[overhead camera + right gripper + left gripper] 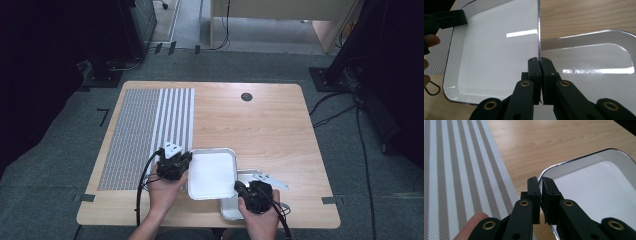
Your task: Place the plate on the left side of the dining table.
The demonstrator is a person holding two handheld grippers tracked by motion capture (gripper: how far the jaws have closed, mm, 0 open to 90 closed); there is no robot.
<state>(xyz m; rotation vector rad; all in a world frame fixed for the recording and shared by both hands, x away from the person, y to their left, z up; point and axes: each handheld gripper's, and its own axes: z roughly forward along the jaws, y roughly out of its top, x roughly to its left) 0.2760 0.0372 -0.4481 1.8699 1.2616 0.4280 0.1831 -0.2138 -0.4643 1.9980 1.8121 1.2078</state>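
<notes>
A white enamel tray (212, 174) with a dark metal rim is held a little above the wooden table between my two grippers. My left gripper (181, 161) is shut on the tray's left rim (544, 173); in the left gripper view my left gripper (541, 179) pinches that edge. My right gripper (239, 187) is shut on the tray's right rim (539, 30), and in the right gripper view my right gripper (539, 59) clamps it edge-on. A second white tray (247, 176) lies on the table under and to the right of the held one; its inside (599, 60) shows past the jaws.
A striped grey-and-white placemat (145, 132) covers the table's left part. A round black grommet (246, 96) sits near the far edge. Bare wood (270, 130) spreads beyond the trays. Cables trail on the floor at the right.
</notes>
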